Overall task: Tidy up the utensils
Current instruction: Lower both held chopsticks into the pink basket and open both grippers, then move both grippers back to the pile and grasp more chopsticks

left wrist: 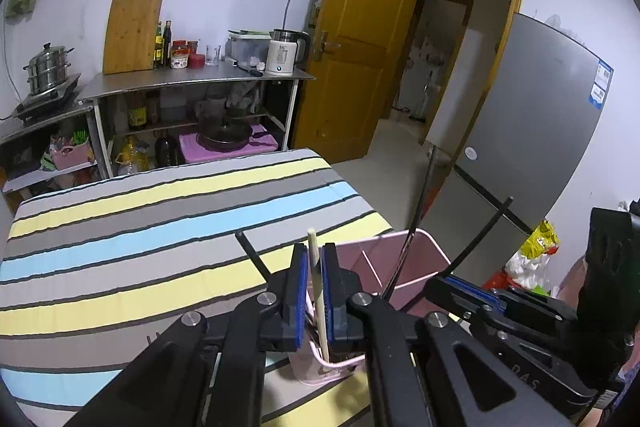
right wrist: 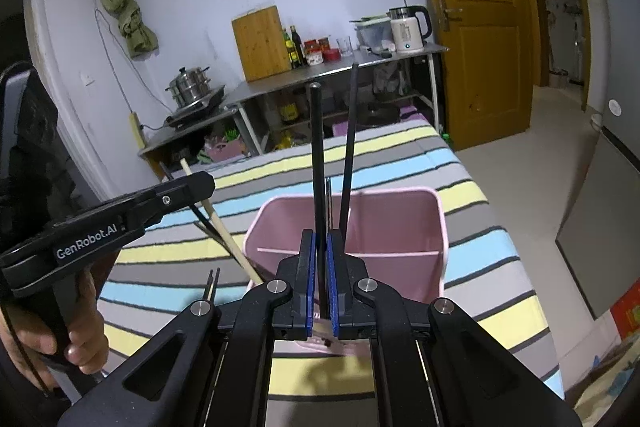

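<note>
A pink divided utensil basket [right wrist: 436, 227] stands on the striped table; it also shows in the left wrist view [left wrist: 432, 247]. My left gripper [left wrist: 315, 259] is shut on a pale wooden chopstick [left wrist: 317, 283] whose lower end reaches into the basket's near corner; a black chopstick [left wrist: 252, 255] leans beside it. In the right wrist view the left gripper [right wrist: 192, 183] sits left of the basket with the wooden chopstick [right wrist: 224, 231]. My right gripper [right wrist: 322, 247] is shut on black chopsticks [right wrist: 318, 155] standing upright over the basket. They also show in the left wrist view [left wrist: 416, 219].
The table has a striped cloth [left wrist: 160, 227]. Behind it stand steel shelves [left wrist: 192, 83] with a cutting board, bottles, a kettle [left wrist: 282, 57] and a steamer pot [left wrist: 48, 69]. A wooden door [left wrist: 360, 39] and grey fridge [left wrist: 540, 115] are to the right.
</note>
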Motion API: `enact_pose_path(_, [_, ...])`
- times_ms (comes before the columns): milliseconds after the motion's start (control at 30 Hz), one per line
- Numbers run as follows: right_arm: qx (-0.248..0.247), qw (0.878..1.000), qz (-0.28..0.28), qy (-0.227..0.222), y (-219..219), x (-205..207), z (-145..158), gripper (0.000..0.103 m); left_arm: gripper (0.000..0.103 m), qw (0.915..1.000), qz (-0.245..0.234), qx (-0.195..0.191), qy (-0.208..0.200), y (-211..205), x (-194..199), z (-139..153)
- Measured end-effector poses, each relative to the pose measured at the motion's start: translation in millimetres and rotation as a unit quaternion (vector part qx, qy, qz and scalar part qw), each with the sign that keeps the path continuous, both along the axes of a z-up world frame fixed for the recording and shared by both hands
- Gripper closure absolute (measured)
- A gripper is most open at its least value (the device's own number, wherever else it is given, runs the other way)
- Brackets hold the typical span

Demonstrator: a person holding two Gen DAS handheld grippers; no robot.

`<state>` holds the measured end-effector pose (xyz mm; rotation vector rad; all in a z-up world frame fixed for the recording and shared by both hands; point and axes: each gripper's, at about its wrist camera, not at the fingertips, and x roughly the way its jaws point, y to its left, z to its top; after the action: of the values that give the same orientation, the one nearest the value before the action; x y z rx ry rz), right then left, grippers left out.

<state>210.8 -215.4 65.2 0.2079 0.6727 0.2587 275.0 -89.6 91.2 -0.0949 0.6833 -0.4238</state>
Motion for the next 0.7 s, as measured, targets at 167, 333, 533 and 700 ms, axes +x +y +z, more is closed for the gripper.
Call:
enact_pose_path(167, [-0.001, 1.000, -0.001, 0.000, -1, -6, 1, 0.090, 0.081, 0.9999, -0.005, -0.013, -0.006, 7, -11, 5])
enact_pose_path(333, [0.003, 1.000, -0.001, -0.007, -4, -18, 8, 0.089, 0.080, 0.9994, -0.008, -0.031, -0.016, 21, -31, 13])
enact_pose_path(533, [0.005, 1.000, 0.001, -0.015, -6, -36, 12, 0.088, 0.080, 0.9970, -0.016, -0.069, -0.029, 45, -69, 20])
enact_pose_path(700, [0.008, 1.000, 0.005, -0.022, -5, -48, 16, 0.088, 0.080, 0.9957, -0.011, -0.082, -0.041, 63, -101, 22])
